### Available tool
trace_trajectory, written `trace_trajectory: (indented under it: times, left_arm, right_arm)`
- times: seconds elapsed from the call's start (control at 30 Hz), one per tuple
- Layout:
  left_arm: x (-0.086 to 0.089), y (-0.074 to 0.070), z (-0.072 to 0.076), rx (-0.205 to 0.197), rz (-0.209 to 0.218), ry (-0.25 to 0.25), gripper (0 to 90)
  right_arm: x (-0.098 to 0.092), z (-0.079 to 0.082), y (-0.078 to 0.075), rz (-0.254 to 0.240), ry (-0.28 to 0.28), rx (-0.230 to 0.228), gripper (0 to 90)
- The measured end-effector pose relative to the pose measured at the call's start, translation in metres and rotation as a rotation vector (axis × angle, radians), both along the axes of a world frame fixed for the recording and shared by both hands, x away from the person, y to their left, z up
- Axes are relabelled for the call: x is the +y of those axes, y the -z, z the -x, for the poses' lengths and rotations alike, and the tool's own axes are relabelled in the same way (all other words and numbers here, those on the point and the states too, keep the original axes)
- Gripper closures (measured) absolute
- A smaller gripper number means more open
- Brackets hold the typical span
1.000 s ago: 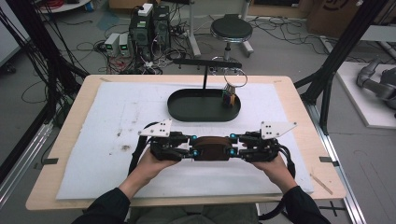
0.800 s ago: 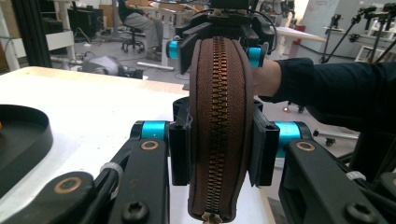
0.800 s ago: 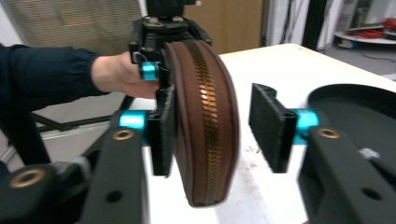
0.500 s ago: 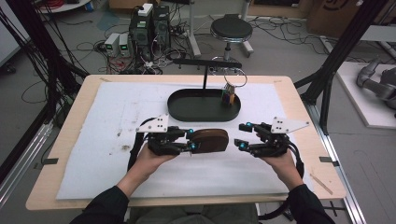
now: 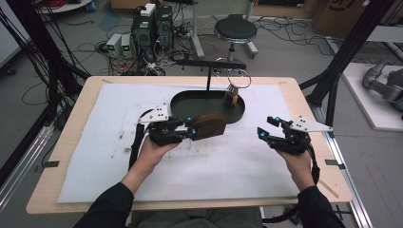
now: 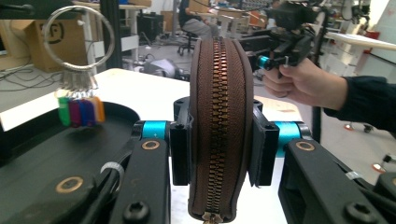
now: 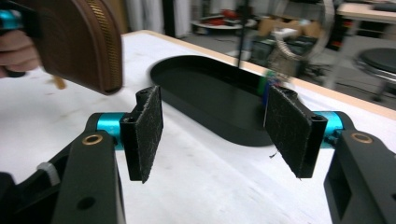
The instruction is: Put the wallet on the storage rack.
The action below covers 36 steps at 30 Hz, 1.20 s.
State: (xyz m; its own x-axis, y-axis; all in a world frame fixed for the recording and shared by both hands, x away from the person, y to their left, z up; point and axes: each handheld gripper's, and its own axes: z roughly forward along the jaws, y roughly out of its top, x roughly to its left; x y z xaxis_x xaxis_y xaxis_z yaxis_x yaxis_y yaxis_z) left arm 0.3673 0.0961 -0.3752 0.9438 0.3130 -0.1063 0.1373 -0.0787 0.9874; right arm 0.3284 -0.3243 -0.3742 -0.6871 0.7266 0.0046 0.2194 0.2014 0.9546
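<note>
Left gripper (image 5: 192, 129) pinching brown zip case (image 5: 209, 126) across flat sides, zipper edge up, held above worktop just in front of black tray (image 5: 237, 114), near rear centre. Right gripper (image 5: 264, 129) spread, jaws just been opening, nothing between, toward right edge. Case judged light, semi-stiff shell, slightly yielding; best gripped on broad faces, not on zipper seam.

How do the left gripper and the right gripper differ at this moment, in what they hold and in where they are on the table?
The left gripper is shut on the brown zippered case, its fingers pressing both sides; the right gripper is open and holds nothing, its jaws having just been opening. The left gripper sits close to the black oval tray; the right gripper is farther off, toward the table's right edge. Both are black, with blue parts.
</note>
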Motion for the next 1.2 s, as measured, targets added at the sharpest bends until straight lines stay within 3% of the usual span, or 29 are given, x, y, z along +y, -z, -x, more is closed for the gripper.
trace_trajectory:
  times: [0.3, 0.7, 0.87, 1.1, 1.2]
  left_arm:
    - [-0.001, 0.009, -0.026, 0.029, 0.016, -0.097, 67.0]
    - [-0.008, 0.013, -0.062, 0.056, -0.019, -0.195, 67.1]
    - [-0.011, 0.019, -0.075, 0.097, -0.041, -0.225, 67.1]
    - [-0.020, 0.031, -0.088, 0.138, -0.079, -0.232, 67.1]
    - [-0.025, 0.036, -0.096, 0.171, -0.075, -0.231, 67.1]
  right_arm:
    - [-0.007, -0.002, 0.003, -0.002, 0.043, 0.005, 38.3]
    - [-0.010, -0.004, 0.005, -0.004, 0.055, 0.007, 37.9]
    - [-0.011, -0.004, 0.005, -0.004, 0.055, 0.008, 37.9]
    - [-0.012, -0.005, 0.006, -0.007, 0.058, 0.006, 38.1]
    - [-0.012, -0.004, 0.005, -0.010, 0.058, 0.007, 38.1]
